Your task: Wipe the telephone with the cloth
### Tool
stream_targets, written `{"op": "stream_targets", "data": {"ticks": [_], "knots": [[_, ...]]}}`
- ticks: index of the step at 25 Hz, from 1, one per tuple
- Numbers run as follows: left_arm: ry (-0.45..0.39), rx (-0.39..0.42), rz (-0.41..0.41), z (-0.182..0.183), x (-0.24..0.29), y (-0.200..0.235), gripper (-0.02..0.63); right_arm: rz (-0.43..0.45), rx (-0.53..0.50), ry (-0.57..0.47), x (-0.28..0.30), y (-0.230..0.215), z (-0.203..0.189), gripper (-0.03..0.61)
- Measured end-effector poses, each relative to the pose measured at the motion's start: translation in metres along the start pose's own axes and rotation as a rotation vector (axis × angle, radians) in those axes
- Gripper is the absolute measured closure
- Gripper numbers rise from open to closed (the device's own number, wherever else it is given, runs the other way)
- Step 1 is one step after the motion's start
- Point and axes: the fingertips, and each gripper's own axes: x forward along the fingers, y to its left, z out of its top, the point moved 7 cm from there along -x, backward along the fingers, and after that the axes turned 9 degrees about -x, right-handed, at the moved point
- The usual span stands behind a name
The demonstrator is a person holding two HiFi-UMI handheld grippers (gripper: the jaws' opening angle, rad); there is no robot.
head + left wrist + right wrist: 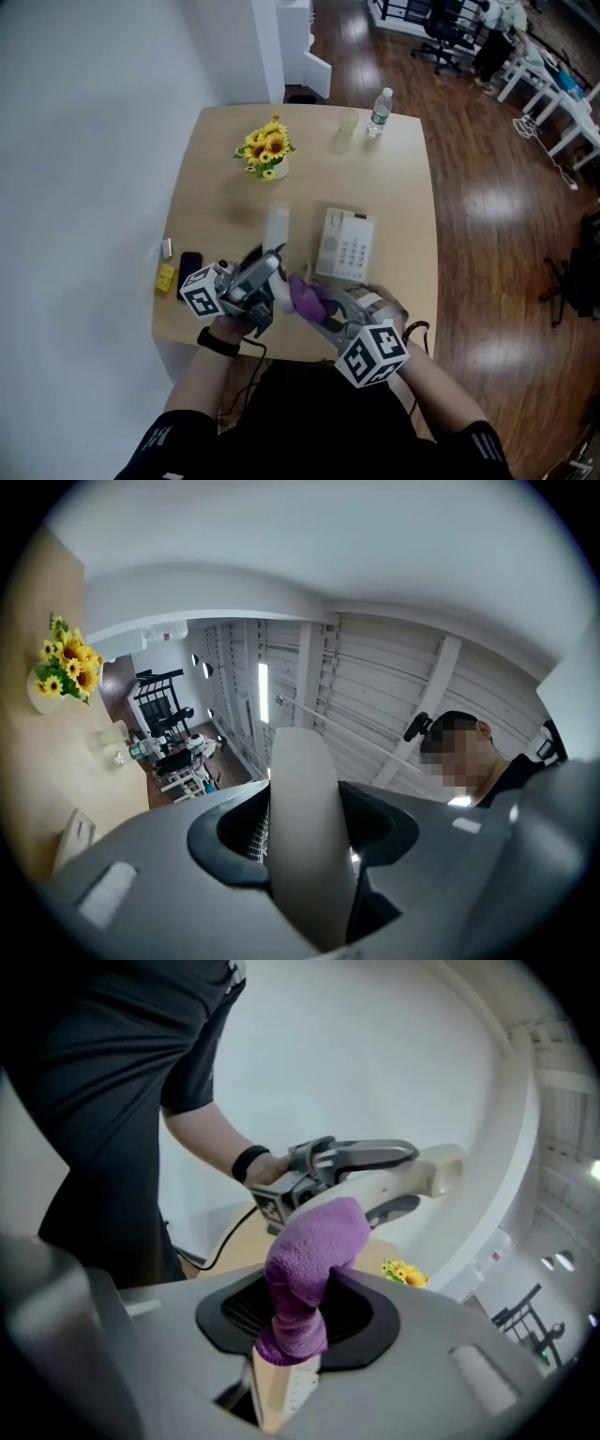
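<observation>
Left hand-held gripper: jaws clamped on the white telephone handset, which juts out between them, held above the counter.
Right hand-held gripper: jaws closed on the purple cloth, whose bunched end pokes forward toward the handset (whether they touch cannot be told).
Telephone base: flat on the counter, just beyond the two grippers, keypad up.
Far side of the counter: sunflowers in a pale pot, well apart from a water bottle.
</observation>
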Motion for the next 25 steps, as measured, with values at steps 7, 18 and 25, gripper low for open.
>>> {"op": "stream_targets", "data": {"ticks": [7, 18, 25], "knots": [[0.000, -0.004, -0.003, -0.002, 0.002, 0.002, 0.399, -0.031, -0.043, 0.006, 0.007, -0.017, 0.008, 0.448], [0.035, 0.013, 0.115, -0.005, -0.018, 0.017, 0.399, 0.125, 0.089, -0.033, 0.027, 0.014, -0.022, 0.448], [0.126, 0.037, 0.237, -0.015, -0.033, 0.029, 0.399, -0.044, 0.388, 0.141, 0.064, -0.066, -0.139, 0.448]]}}
